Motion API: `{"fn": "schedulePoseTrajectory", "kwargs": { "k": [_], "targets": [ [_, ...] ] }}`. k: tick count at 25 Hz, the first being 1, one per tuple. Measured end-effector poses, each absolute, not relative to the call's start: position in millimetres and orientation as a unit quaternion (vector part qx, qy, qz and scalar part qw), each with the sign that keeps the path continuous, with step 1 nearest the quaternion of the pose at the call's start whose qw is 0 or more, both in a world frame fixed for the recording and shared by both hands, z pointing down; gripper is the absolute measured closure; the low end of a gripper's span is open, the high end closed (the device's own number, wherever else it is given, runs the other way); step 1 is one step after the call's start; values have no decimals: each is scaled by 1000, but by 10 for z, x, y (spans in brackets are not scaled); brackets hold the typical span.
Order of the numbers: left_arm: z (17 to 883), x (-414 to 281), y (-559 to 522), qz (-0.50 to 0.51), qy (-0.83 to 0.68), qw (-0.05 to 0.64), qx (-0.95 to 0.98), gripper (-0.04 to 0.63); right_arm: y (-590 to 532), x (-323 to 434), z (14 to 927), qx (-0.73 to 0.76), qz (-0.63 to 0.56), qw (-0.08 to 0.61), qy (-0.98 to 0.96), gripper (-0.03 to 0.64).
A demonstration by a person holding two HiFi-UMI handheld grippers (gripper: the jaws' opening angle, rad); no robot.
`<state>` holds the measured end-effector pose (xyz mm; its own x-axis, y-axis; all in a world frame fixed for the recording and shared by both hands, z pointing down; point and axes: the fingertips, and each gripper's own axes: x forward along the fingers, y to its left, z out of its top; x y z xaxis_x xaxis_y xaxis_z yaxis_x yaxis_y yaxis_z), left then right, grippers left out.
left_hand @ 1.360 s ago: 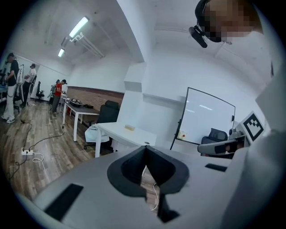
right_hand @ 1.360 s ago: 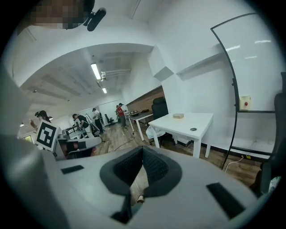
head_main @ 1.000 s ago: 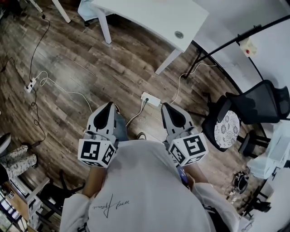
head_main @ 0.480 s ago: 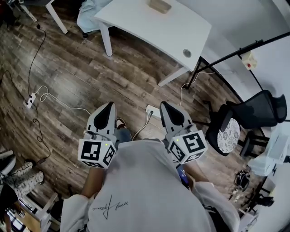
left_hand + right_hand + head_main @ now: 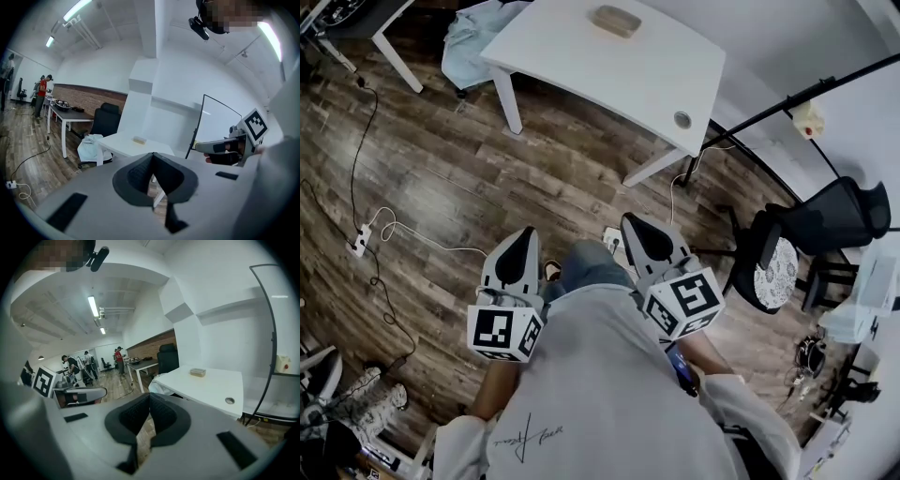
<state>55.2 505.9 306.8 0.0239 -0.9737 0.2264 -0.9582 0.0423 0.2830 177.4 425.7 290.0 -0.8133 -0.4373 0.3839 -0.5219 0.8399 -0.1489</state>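
Note:
Both grippers are held side by side in front of the person's chest, above a wood floor (image 5: 469,178). The jaws of the left gripper (image 5: 525,236) meet at their tips, shut on nothing; the left gripper view shows the same closed gripper (image 5: 152,155). The right gripper (image 5: 632,225) is likewise shut and empty, its closed tips (image 5: 149,396) pointing toward a white table (image 5: 609,70). On that table's far side lies a small tan block (image 5: 616,20), also visible as the block (image 5: 198,372). A round cable hole (image 5: 682,119) sits near the table's corner.
A power strip (image 5: 612,235) and cables lie on the floor just ahead. A whiteboard stand (image 5: 787,98) and a black office chair (image 5: 825,220) stand to the right. A pale cloth (image 5: 473,28) hangs left of the table. Several people (image 5: 119,359) stand far off by other desks.
The white table has come closer and fuller into all views, with the tan block now visible from the head. Both grippers stay shut, side by side.

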Motion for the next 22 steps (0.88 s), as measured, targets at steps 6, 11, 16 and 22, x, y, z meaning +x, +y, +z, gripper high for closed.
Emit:
{"fn": "schedulePoseTrajectory", "kwargs": {
  "k": [6, 11, 16, 22],
  "targets": [
    [3079, 421, 4850, -22, -695, 184, 695, 589, 3991, 1701, 2960, 265, 128, 169, -941, 609],
    [3126, 301, 4514, -19, -691, 186, 698, 589, 3631, 1557, 3038, 265, 133, 160, -941, 609],
    [3182, 296, 3992, -7, -678, 197, 708, 589, 3060, 1434, 3074, 270, 142, 154, -940, 609],
    [3241, 87, 3195, 4, -673, 210, 710, 589, 2250, 1324, 3132, 289, 159, 144, -933, 609]
  ]
}}
